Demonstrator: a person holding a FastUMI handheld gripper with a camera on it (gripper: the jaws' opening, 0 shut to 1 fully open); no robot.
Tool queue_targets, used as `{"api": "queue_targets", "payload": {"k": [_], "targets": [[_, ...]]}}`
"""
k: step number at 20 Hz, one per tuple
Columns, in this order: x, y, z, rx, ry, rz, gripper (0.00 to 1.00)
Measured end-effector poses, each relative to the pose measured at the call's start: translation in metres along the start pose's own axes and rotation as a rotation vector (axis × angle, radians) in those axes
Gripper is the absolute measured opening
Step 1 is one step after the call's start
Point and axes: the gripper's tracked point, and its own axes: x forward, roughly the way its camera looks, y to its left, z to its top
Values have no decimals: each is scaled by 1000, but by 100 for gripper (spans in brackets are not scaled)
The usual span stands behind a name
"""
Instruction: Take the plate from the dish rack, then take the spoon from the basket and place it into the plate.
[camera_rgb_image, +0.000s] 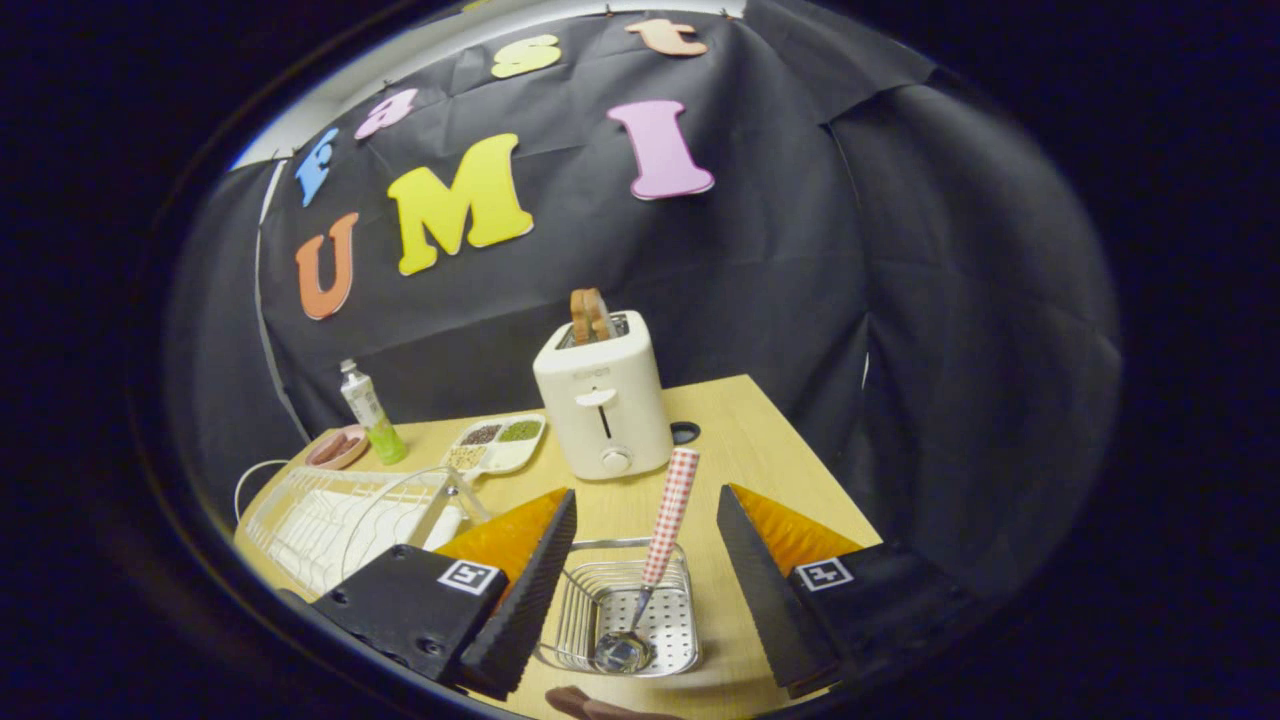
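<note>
I see the wooden surface (780, 500) running out ahead of me to the black booth wall. On its left side lies the white wire dish rack (330, 515), with a clear plate (405, 505) standing on edge in it, just beyond my left finger. Farther back, about in line with the gap between my fingers, stands a cream toaster (603, 400) with a slice of bread (590, 315) poking out of its slot. To the toaster's left sits a white divided tray (500, 443) holding small heaps of grains, then a green bottle (372, 412) and a pinkish dish (338, 447). My tongs (647, 555) are spread wide and hold nothing, the black ridged fingers (525, 600) well apart. Between them, on the surface below, rests the small metal basket (618, 615). The spoon (650, 560) leans in it, bowl down on the perforated bottom, its red-checked handle rising toward the toaster.
</note>
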Motion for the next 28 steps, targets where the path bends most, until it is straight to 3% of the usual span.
{"api": "queue_targets", "payload": {"k": [2, 5, 8, 12, 17, 22, 28], "targets": [[10, -3, -2, 87, 53, 33, 87], [20, -6, -10, 129, 95, 49, 54], [14, -11, 0, 83, 24, 14, 18], [-4, -6, 12, 42, -30, -10, 16], [-52, 15, 59, -55, -196, -19, 16], [-127, 69, 101, -219, -347, -31, 16], [-214, 152, 113, -256, -445, 40, 16]]}}
